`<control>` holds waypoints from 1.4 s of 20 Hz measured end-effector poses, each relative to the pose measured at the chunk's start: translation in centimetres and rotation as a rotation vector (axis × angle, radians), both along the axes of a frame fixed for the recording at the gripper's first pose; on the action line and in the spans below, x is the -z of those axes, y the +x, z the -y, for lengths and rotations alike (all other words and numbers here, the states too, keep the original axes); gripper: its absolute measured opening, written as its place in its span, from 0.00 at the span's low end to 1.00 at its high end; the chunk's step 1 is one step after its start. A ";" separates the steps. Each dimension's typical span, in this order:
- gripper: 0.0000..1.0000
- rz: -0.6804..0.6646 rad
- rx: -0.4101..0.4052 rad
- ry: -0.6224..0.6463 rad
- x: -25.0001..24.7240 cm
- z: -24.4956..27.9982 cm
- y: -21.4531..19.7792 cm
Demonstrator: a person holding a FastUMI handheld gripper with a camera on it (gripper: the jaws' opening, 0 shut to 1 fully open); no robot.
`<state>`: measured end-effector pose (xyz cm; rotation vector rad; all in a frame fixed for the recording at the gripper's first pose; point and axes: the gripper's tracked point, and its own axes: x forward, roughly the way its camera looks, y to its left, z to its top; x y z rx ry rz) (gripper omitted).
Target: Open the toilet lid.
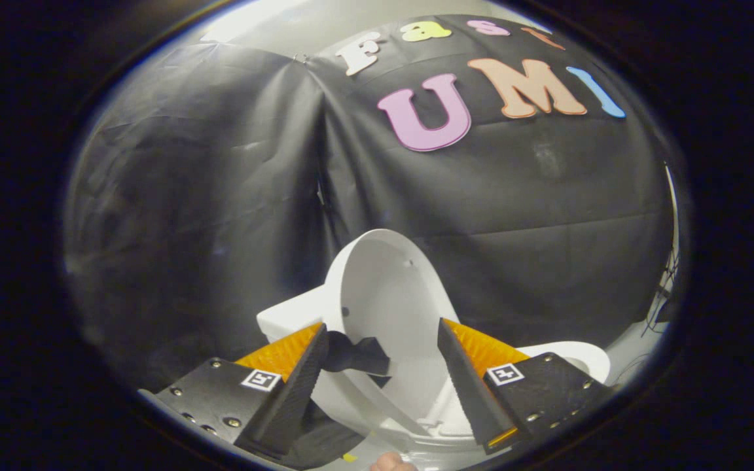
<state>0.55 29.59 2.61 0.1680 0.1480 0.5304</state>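
The toilet lid [390, 288] stands raised, nearly upright, its long axis running up and down and its hollow inner face turned toward the gripper [383, 356]. It rises between and just beyond the two fingers, which are spread well apart and press on nothing. Small square black-and-white marker tags [260, 379] sit on the finger mounts. The white toilet [573, 356] lies below, its bowl hidden, against the black cloth wall [207, 196].

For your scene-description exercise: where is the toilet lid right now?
In the gripper view the toilet lid stands raised, just ahead of and between the open gripper fingers, above the toilet bowl, backed by the black cloth wall.
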 end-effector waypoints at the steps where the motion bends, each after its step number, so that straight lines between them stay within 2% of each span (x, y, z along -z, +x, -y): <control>1: 0.98 0.004 0.015 0.001 -0.2 1.0 0.1; 8: 0.98 0.022 0.098 -0.034 -1.0 7.5 0.7; 12: 0.98 0.039 0.131 -0.026 -1.7 9.9 0.7; 21: 0.98 0.070 0.215 -0.094 -1.6 15.7 0.6; 28: 0.99 0.047 0.271 -0.063 -1.4 20.2 0.8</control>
